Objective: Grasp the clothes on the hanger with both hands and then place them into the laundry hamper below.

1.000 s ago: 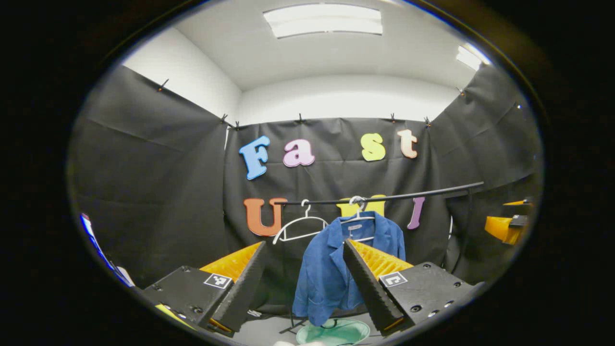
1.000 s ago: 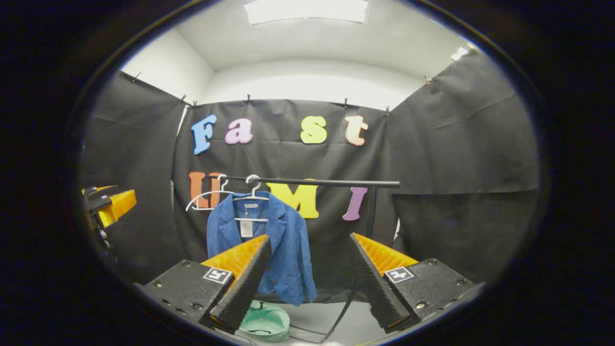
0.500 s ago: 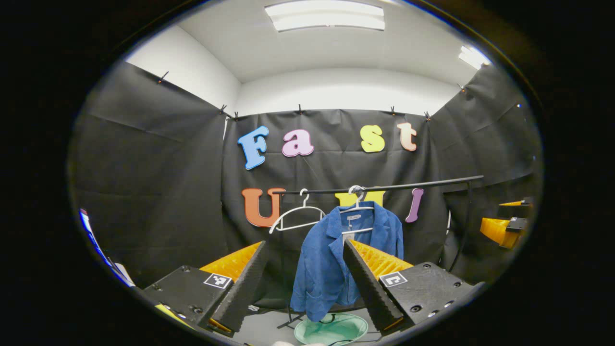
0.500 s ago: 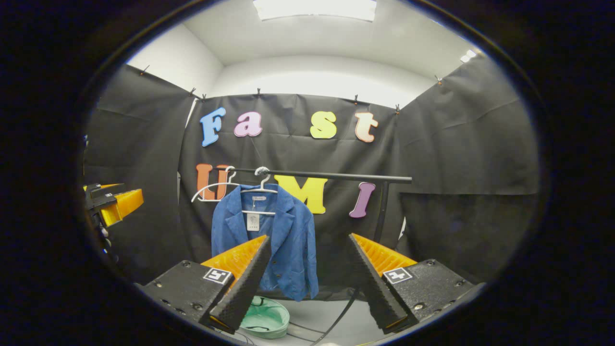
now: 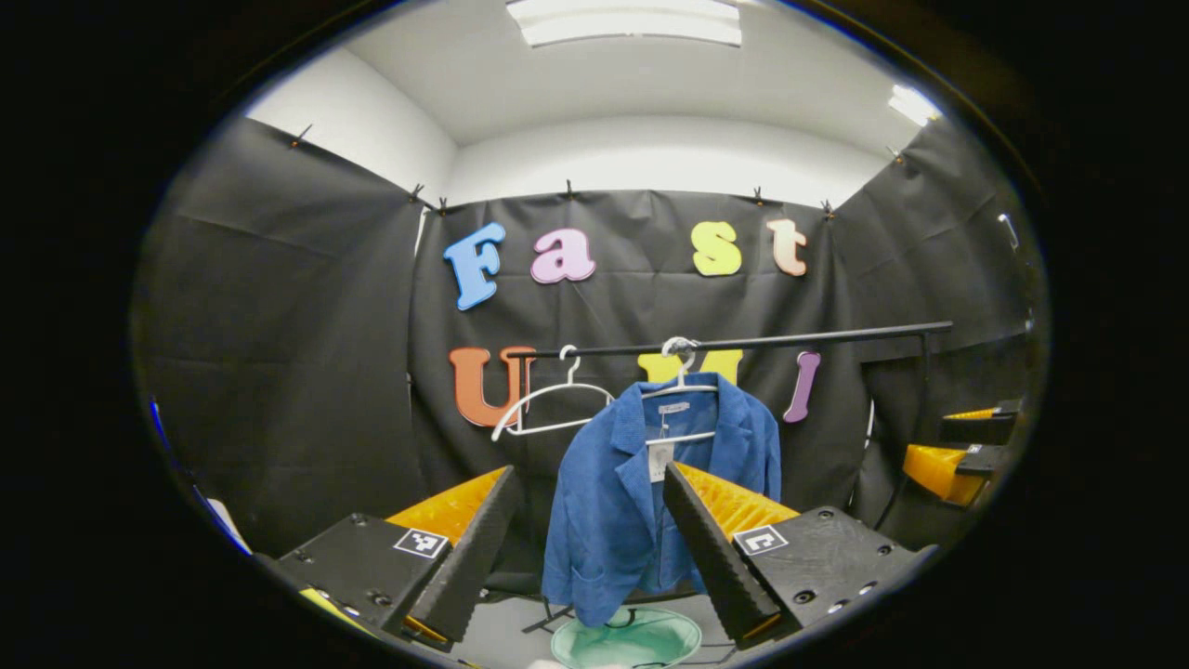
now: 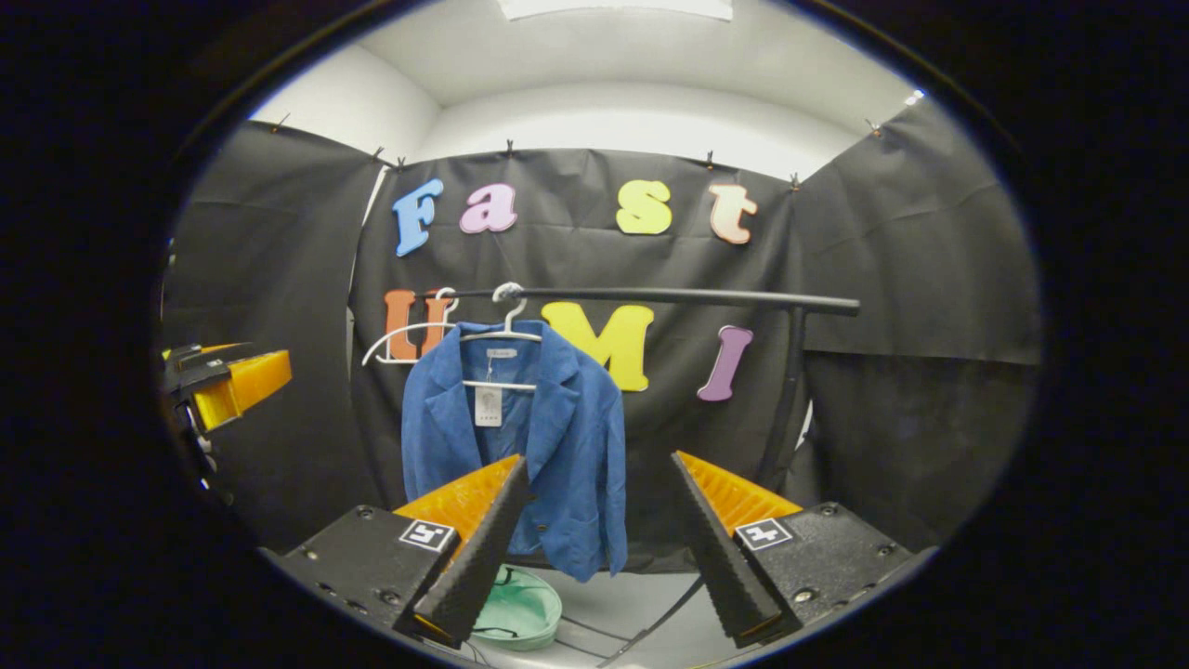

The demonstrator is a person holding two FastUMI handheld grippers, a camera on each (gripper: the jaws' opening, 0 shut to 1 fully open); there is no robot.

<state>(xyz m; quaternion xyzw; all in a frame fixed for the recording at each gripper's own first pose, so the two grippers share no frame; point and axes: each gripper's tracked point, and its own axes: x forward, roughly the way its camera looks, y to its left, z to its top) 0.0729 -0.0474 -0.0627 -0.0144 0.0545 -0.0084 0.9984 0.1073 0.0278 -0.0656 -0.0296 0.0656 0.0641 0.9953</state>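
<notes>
Two tongs: the left tongs (image 5: 585, 548) and the right tongs (image 6: 599, 539) are both spread wide and hold nothing; each is well short of the garment.
Left tongs, seen from the other side: its orange finger shows at the left margin of the right gripper view (image 6: 232, 386).
Right tongs, seen from the other side: its orange finger shows at the right margin of the left gripper view (image 5: 947, 460).
Jacket: the blue jacket (image 6: 520, 437) hangs on a white hanger (image 6: 506, 330) from the black rail (image 6: 669, 297), front open, a paper tag at the collar.
Spare hanger: an empty white hanger (image 5: 548, 404) hangs on the rail just beside the jacket, toward the rail's free end.
Hamper: the pale green hamper (image 6: 520, 609) sits on the floor below the jacket's hem, mouth up.
Step in hand: judged as the approach, with no grasp yet made.
Risk, hanger: a downward pull with the shoulders not yet freed would likely drag the hanger off the rail, or swing it into the empty one.
Risk, uneven grip: one tongs closing before the other could slide the jacket sideways into a bunch.
Risk, drop: the hamper's mouth looks small against the jacket, so a sleeve may spill onto the floor.
Materials: jacket soft, finely textured cloth; hangers thin and stiff; rail a smooth round bar; hamper thin and mesh-like; tongs' pads ribbed orange with black toothed edges.
</notes>
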